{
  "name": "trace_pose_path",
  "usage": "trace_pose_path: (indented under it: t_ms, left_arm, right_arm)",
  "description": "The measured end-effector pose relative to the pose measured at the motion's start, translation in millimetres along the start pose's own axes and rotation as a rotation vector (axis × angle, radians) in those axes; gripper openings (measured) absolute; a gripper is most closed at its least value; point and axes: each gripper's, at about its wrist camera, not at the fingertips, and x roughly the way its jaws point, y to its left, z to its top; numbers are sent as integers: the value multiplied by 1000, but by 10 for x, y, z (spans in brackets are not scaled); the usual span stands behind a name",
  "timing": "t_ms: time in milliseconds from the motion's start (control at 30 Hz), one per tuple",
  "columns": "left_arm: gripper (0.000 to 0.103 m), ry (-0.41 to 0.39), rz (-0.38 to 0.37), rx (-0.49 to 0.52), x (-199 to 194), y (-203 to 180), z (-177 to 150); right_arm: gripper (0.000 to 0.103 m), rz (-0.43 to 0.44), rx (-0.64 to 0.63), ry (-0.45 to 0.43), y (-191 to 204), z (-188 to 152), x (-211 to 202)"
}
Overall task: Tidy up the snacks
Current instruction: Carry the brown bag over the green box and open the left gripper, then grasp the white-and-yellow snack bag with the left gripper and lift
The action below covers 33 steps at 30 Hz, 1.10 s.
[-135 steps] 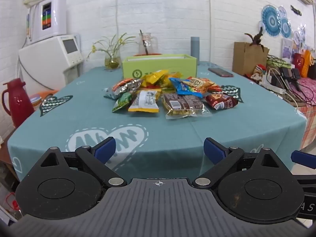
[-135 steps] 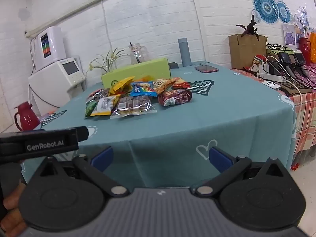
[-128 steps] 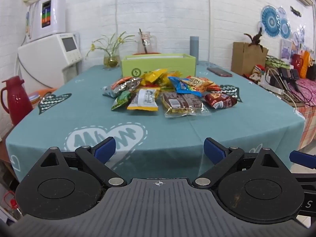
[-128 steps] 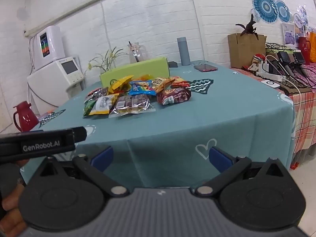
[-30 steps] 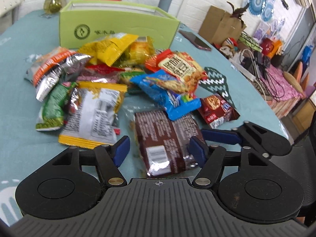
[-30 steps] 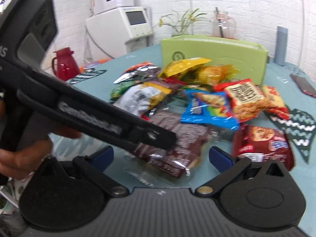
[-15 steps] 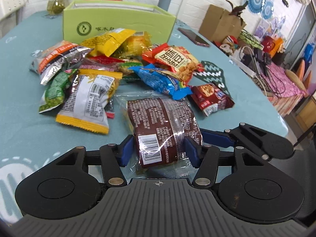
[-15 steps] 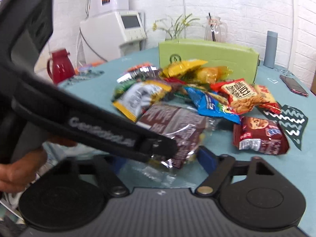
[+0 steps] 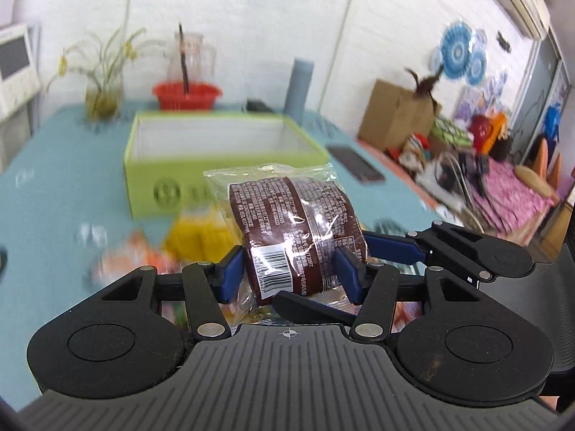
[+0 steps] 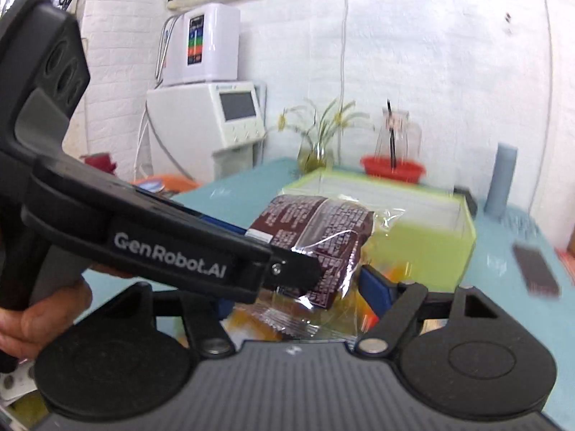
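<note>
My left gripper (image 9: 289, 271) is shut on a brown snack pack in clear wrap (image 9: 298, 226) and holds it up above the table, in front of the open green box (image 9: 219, 151). The pack also shows in the right wrist view (image 10: 320, 237), where the left gripper's body crosses from the left. My right gripper (image 10: 298, 294) sits just under and beside the pack, its right finger (image 10: 375, 289) close to the wrap; its left finger is hidden. The box shows there too (image 10: 424, 230). Other snack packs (image 9: 201, 237) lie blurred below.
A teal tablecloth (image 9: 61, 186) covers the table. Behind the box stand a red basket (image 9: 187, 95), a glass jug, a flower vase (image 9: 102, 98) and a grey bottle (image 9: 298, 86). A phone (image 9: 355, 167) lies to the right. A white appliance (image 10: 212, 122) stands at the left.
My left gripper has lifted the brown pack off the table and carried it forward toward the green box. My right gripper has risen with it, staying close beside the pack.
</note>
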Motion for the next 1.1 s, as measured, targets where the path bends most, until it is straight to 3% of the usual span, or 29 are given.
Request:
trace_pose_path:
  t_ms: [100,233,433,533,600,667,867,1100]
  left_arm:
    - [37,-36,12,15,311,257,554]
    - [37,-7,59,17,894,658,1078]
    - [39,110,112,0,1760,1194,1203]
    - [44,142,131,-10,2012,1371,1135]
    - [53,134,146,-4,2032,1400,1112]
    - [55,97,151,1,1906,1378,1098]
    - [66,2,103,31,1230,1079,1018]
    - [71,-66,64,24,384,741,440]
  right_arm:
    - [80,-3,-47,-16,-281,437,532]
    - [80,27,-42,32,-631,775,1283]
    - [79,96,22,180,-978,747,2301]
    - [80,127,64,227,-1061,649,2527]
    - [85,131,73,216,-1087,631,2502]
    - [87,116,71,185,-1099,654,2323]
    - [92,100,77,90,-1055,618,1410]
    - [93,137,121,94,-825,124,441]
